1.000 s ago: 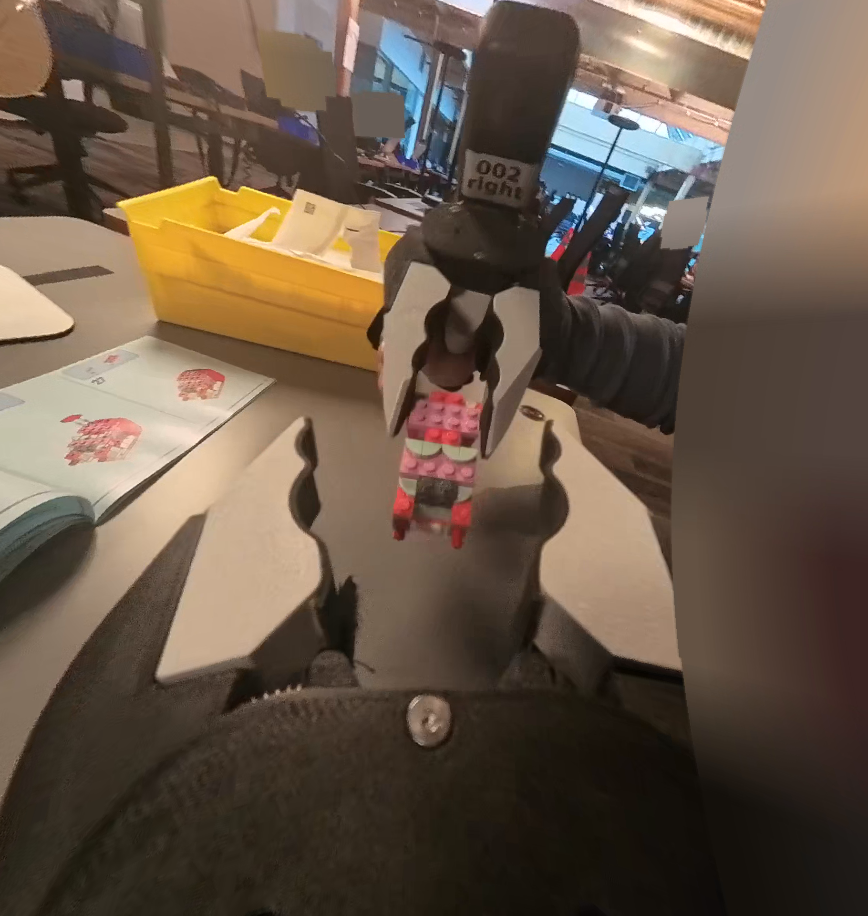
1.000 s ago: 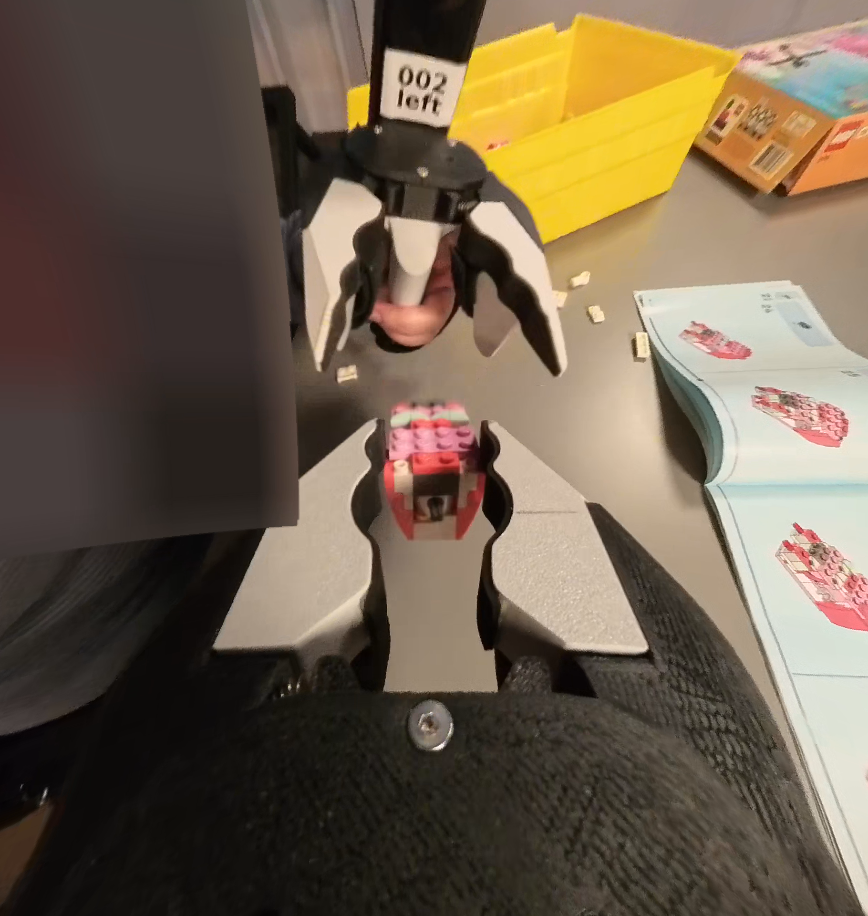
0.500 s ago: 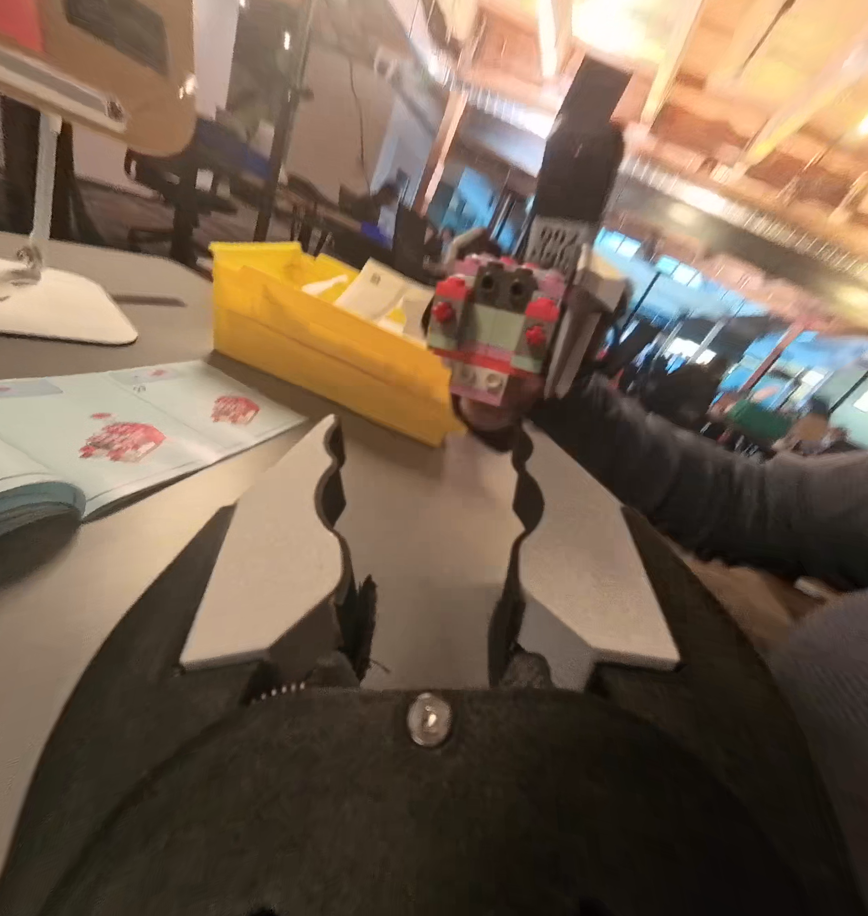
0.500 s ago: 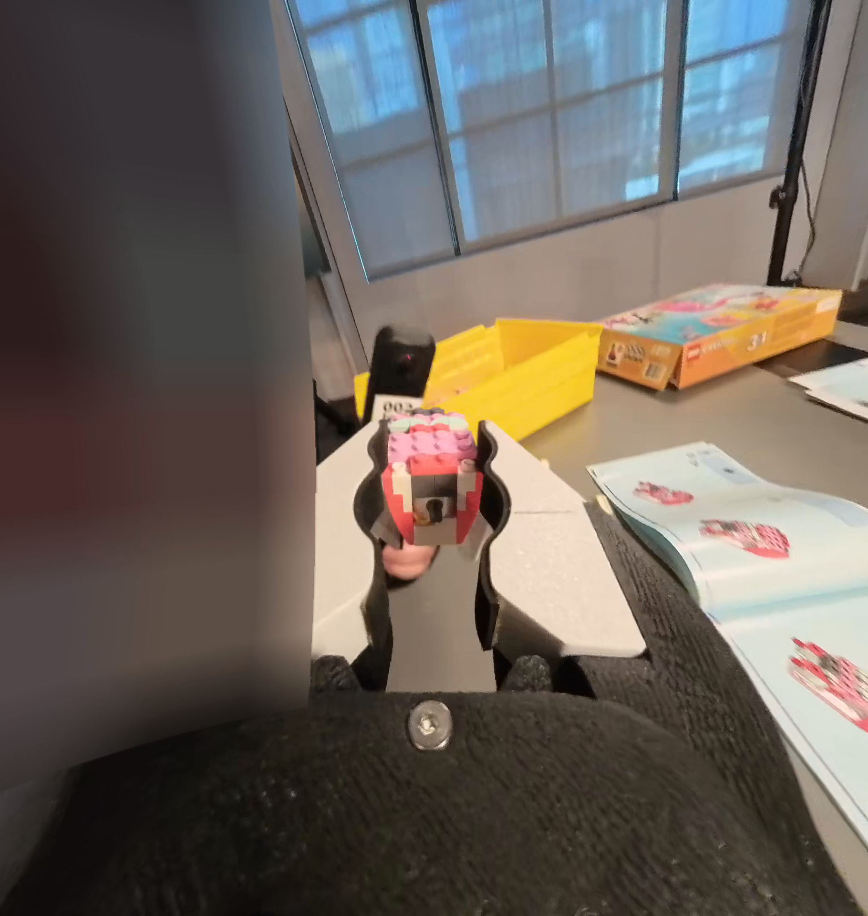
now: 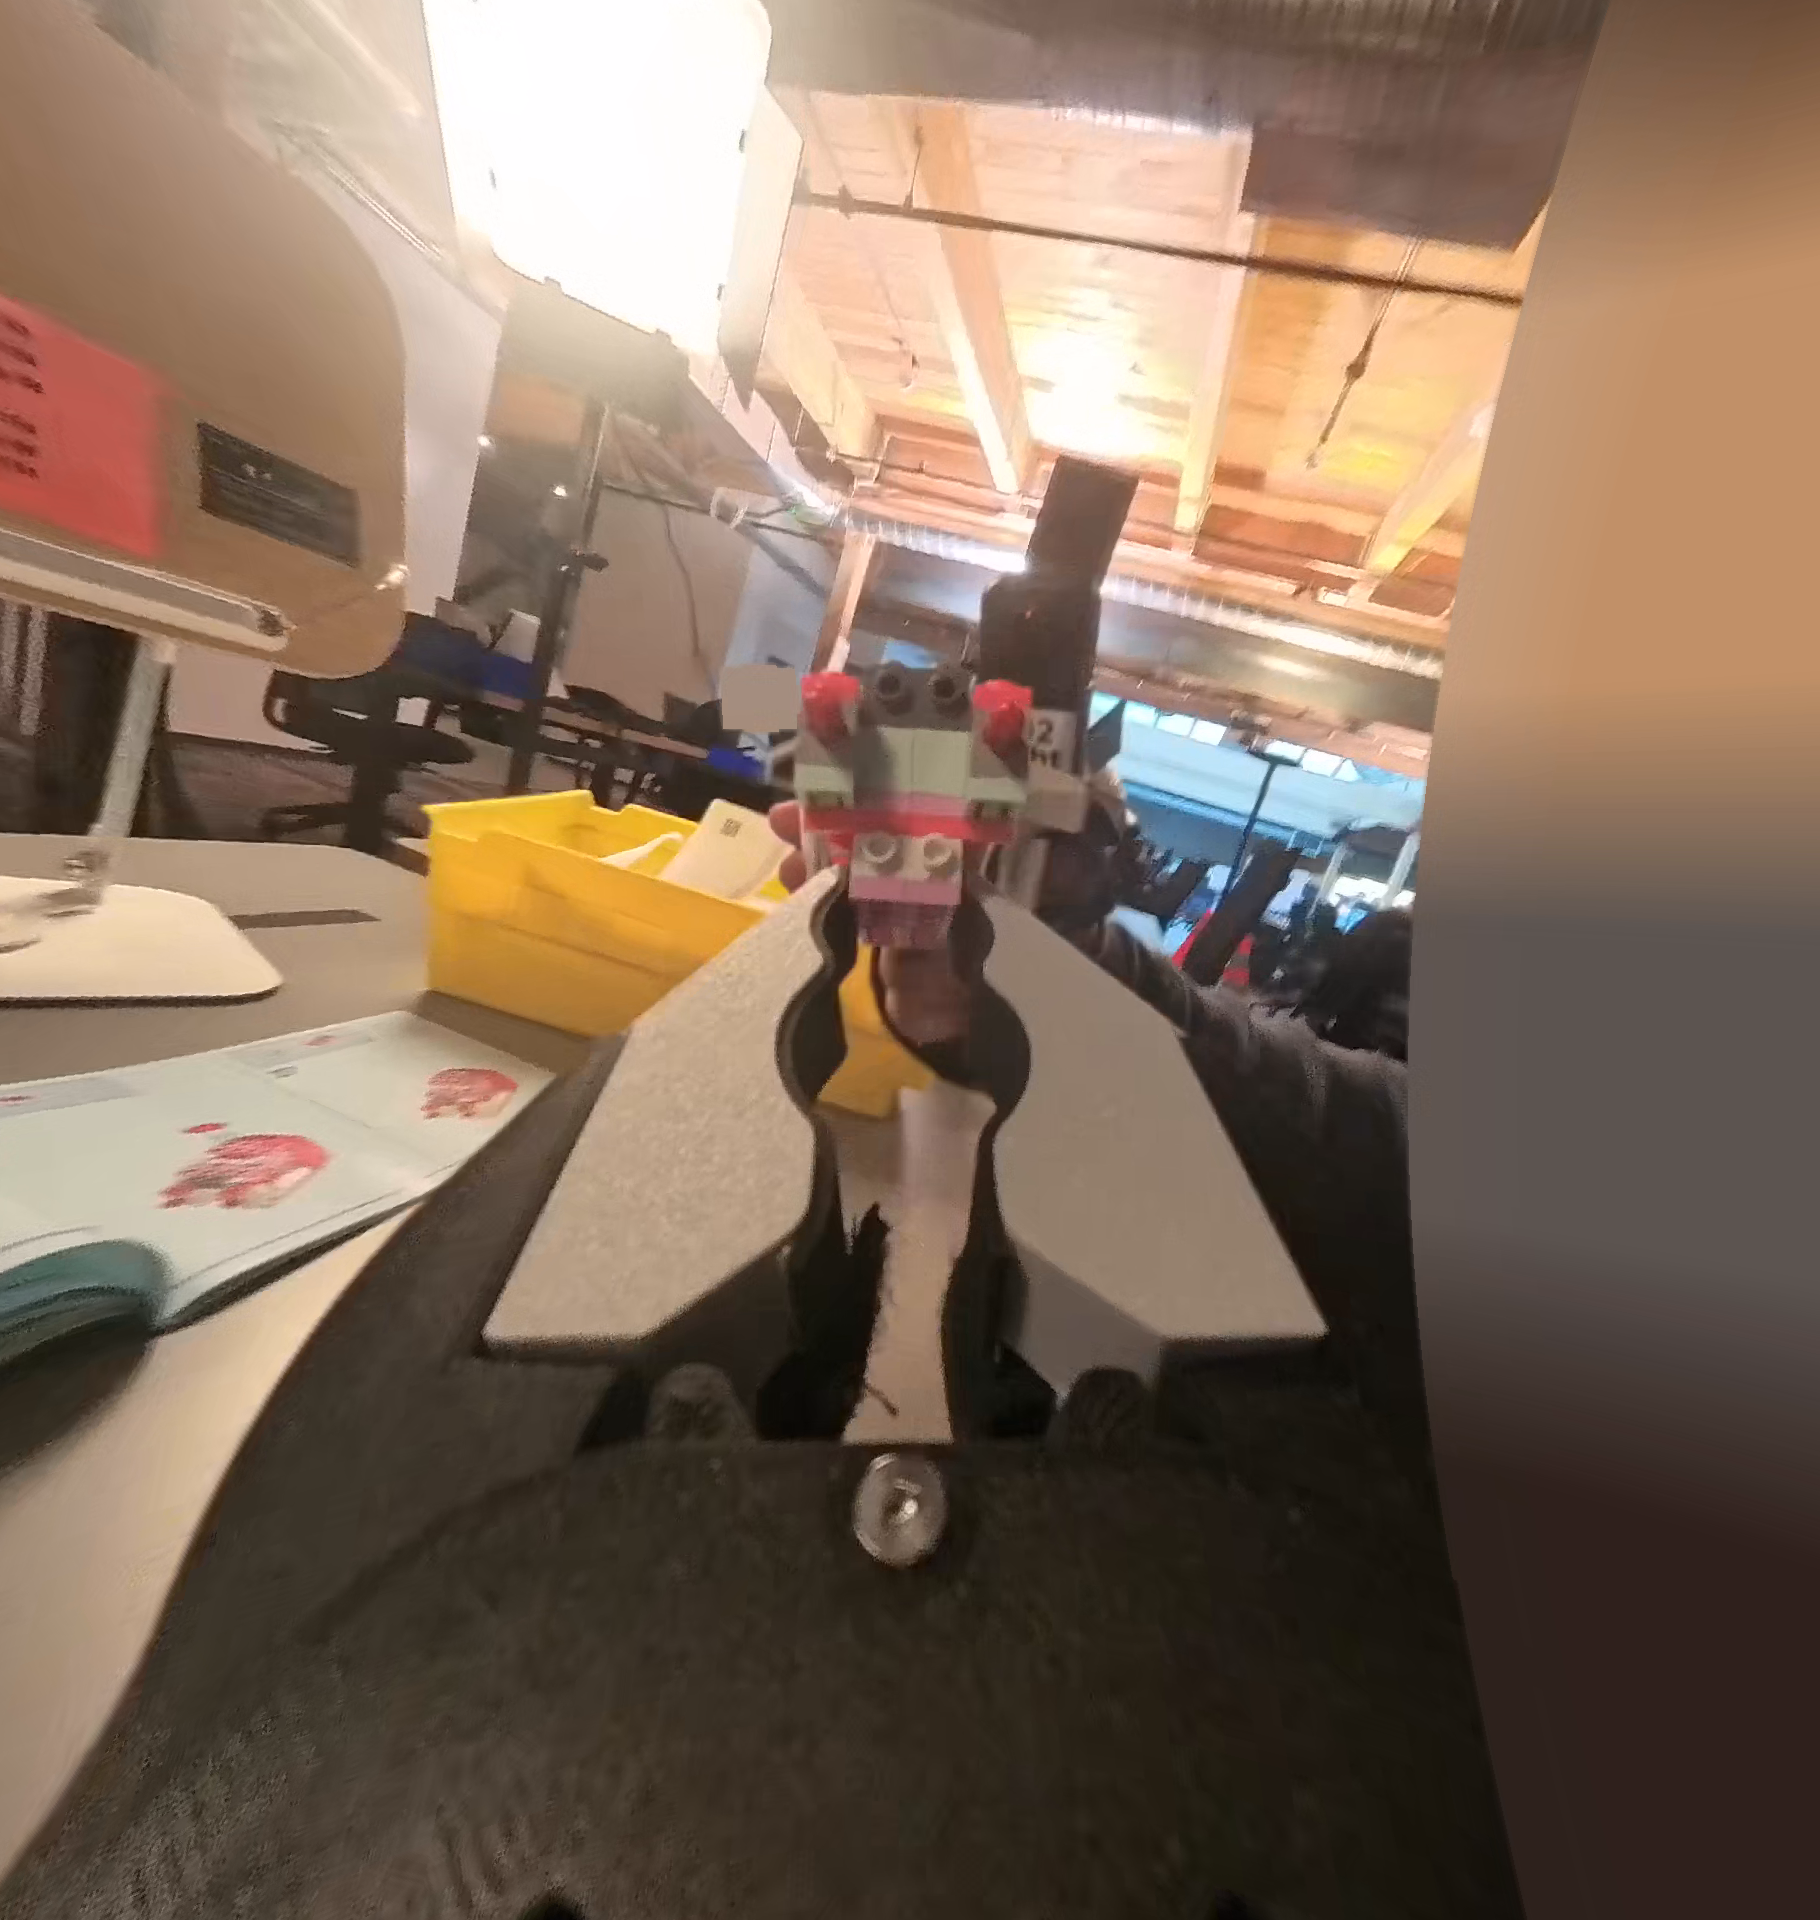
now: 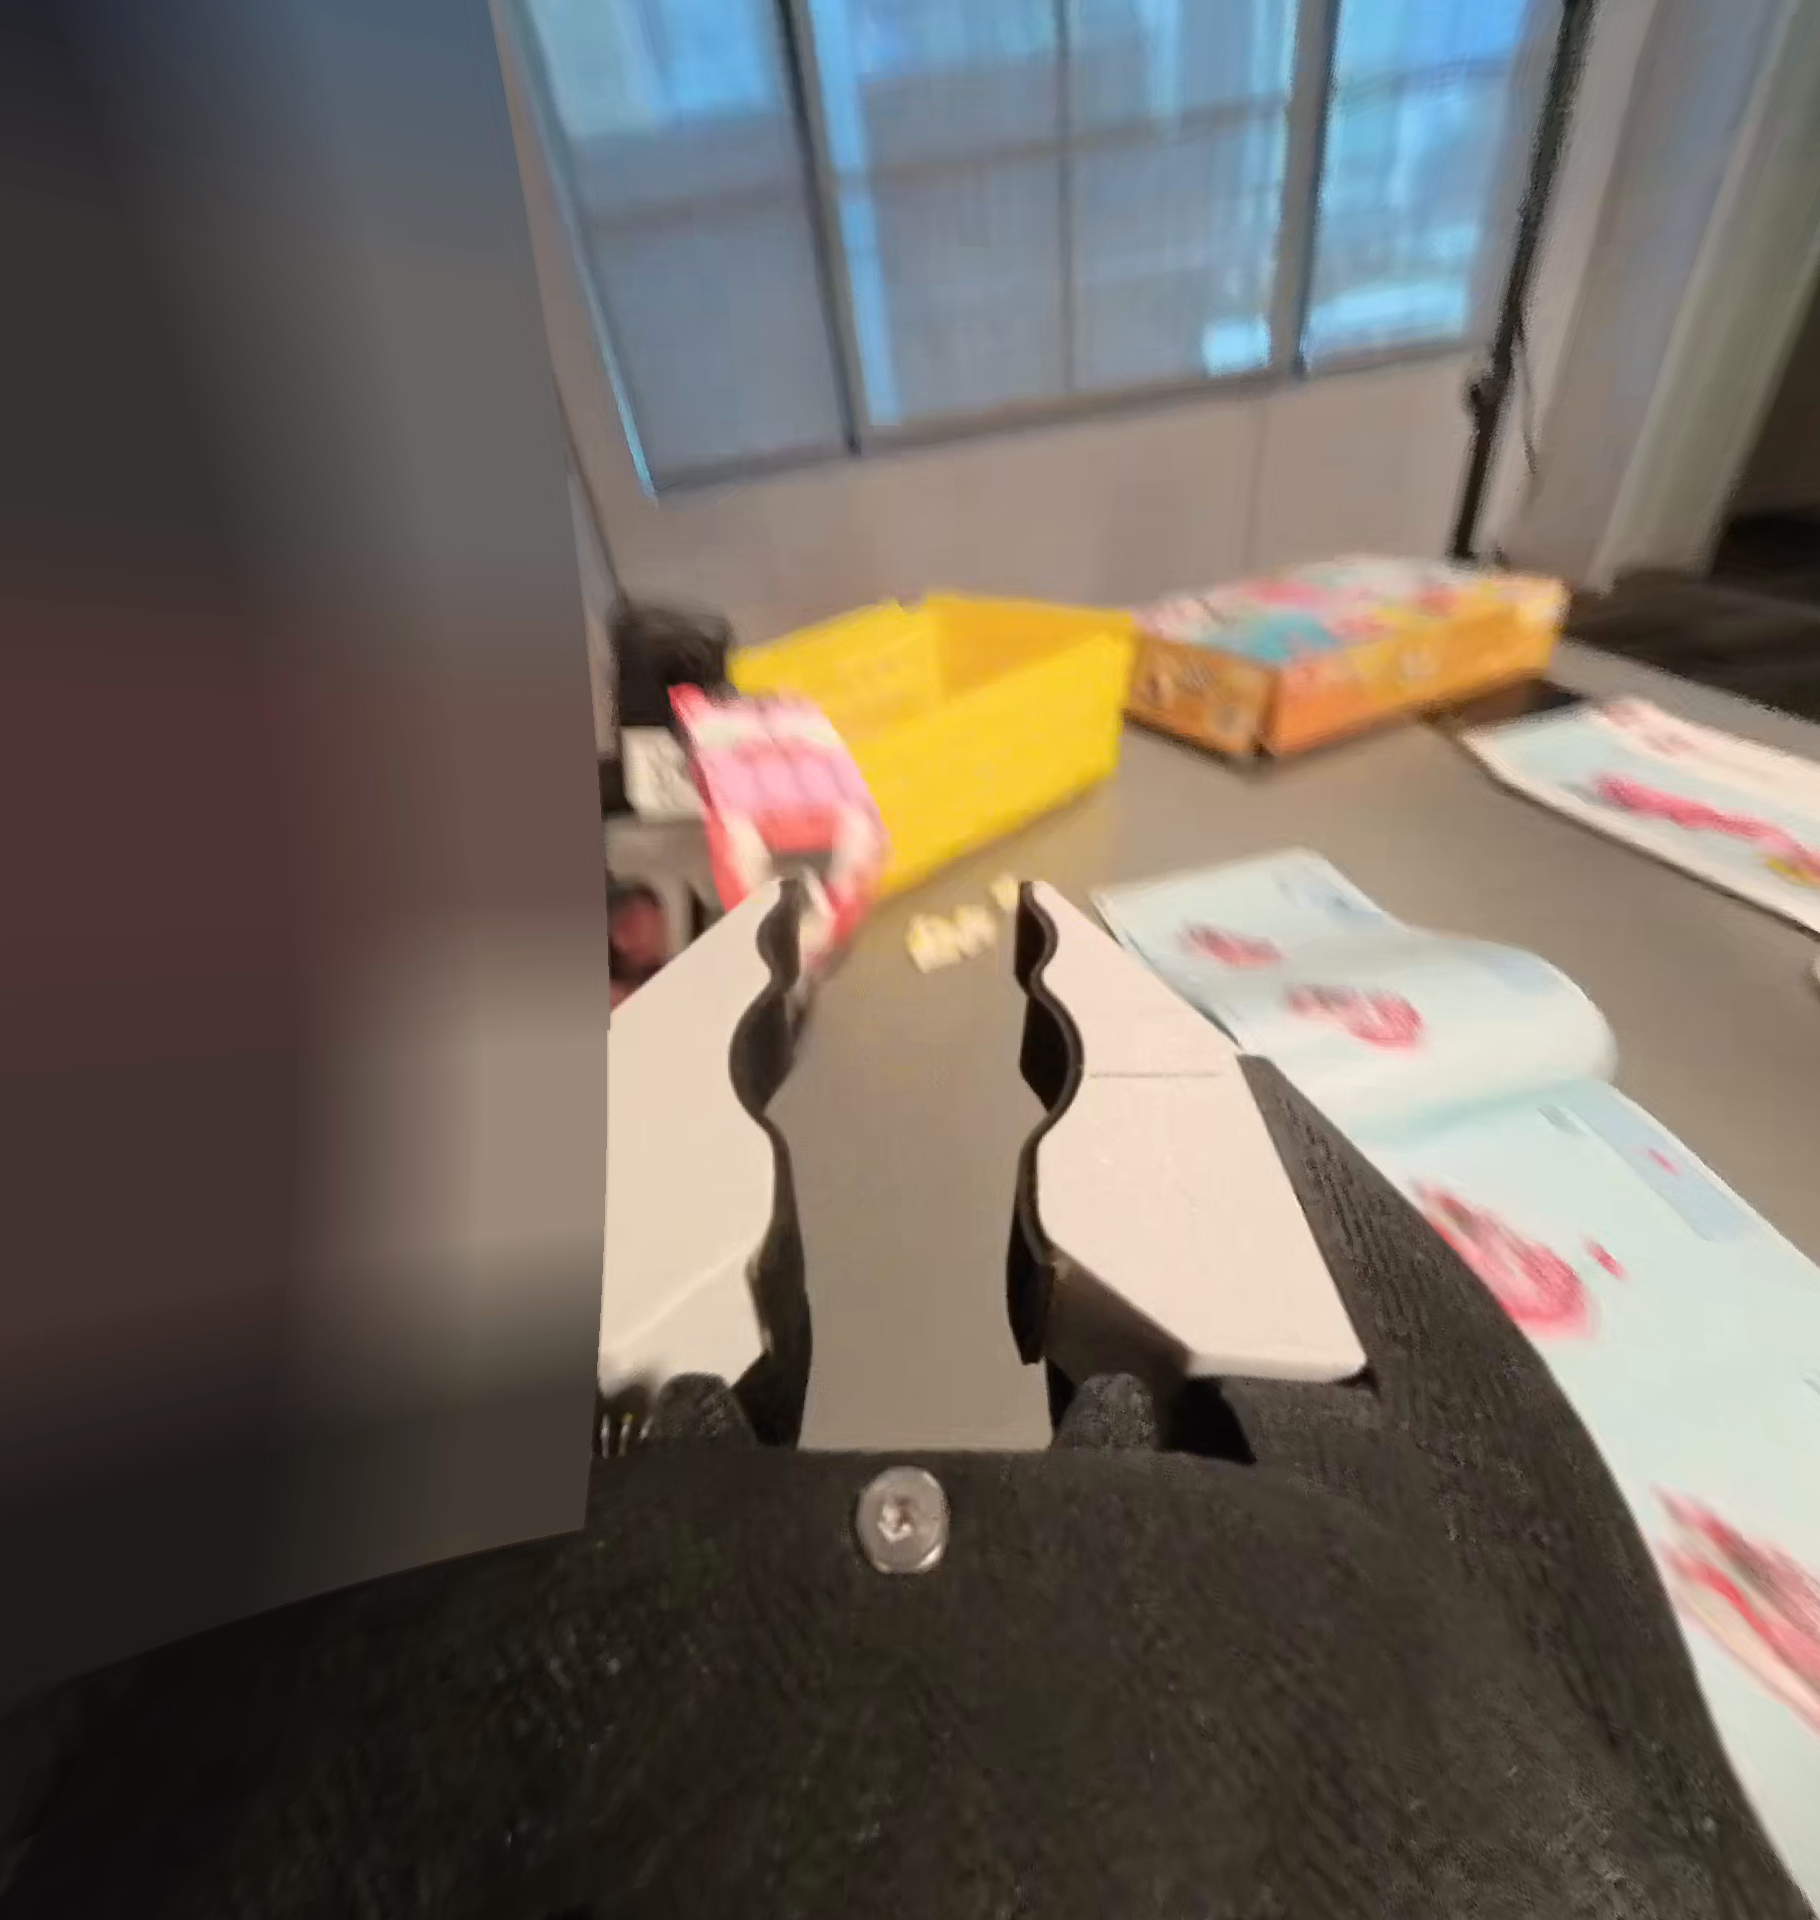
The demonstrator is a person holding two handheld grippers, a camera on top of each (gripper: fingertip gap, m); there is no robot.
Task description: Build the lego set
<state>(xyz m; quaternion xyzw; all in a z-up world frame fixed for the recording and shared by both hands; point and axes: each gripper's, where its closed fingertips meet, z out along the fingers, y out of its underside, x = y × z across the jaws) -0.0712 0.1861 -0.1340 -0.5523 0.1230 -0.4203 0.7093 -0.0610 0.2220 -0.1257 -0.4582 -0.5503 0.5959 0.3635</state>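
Left tool [image 5: 901, 914]: fingers drawn close on the lower end of 1 small brick model [image 5: 906, 790] in red, pink, pale green and grey, held upright above the counter [image 5: 345, 966].

Right tool [image 6: 901, 904]: jaws apart, nothing between them; the model [image 6: 781, 800] sits blurred just past its left fingertip.

On the counter: 1 yellow bin [image 6: 968, 727], 1 open instruction booklet [image 5: 199, 1143], 1 orange box [image 6: 1353, 665], a few loose pale bricks [image 6: 953, 935].
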